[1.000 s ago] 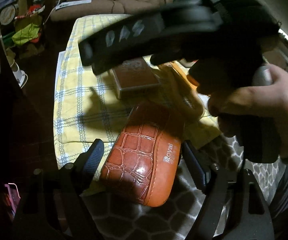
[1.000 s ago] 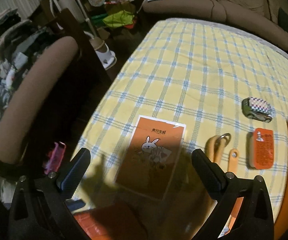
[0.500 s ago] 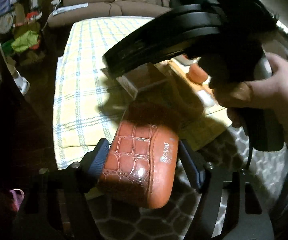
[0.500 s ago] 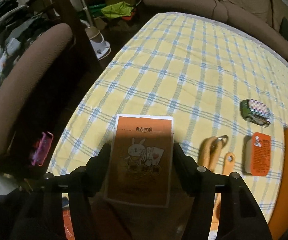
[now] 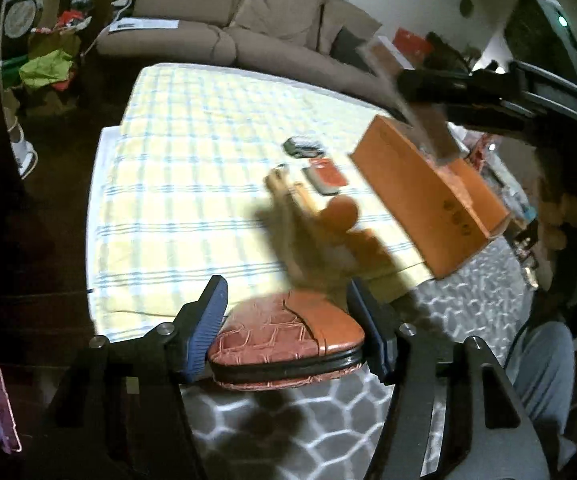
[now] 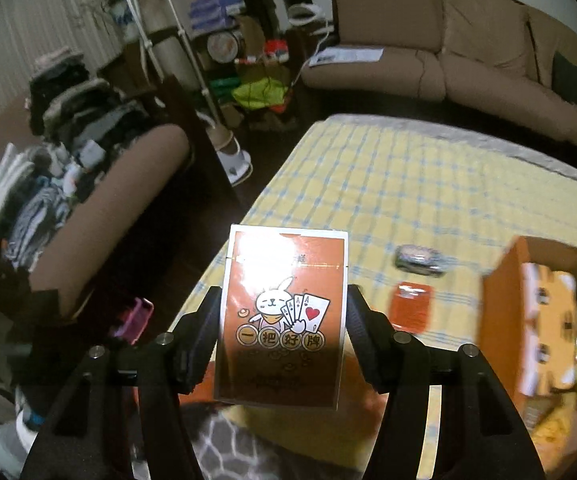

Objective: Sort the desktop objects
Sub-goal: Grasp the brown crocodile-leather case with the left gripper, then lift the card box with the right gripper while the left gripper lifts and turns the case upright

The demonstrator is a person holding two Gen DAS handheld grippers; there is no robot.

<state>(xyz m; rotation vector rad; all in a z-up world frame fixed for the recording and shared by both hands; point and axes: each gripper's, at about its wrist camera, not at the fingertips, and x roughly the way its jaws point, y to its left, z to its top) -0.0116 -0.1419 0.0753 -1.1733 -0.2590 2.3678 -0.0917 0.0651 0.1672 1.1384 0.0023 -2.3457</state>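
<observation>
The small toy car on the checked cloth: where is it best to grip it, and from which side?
Grip the toy car across its two long flanks, coming from above. It lies flat and low, apart from the orange packet beside it, so a gripper probably has room.

- Left gripper [image 5: 288, 322]: black arms, silver screws, ribbed blue pads.
- Right gripper [image 6: 284, 330]: black arms, silver screws, dark pads.
- At lower right of the left wrist view, grey trousers [image 5: 540, 364].
</observation>
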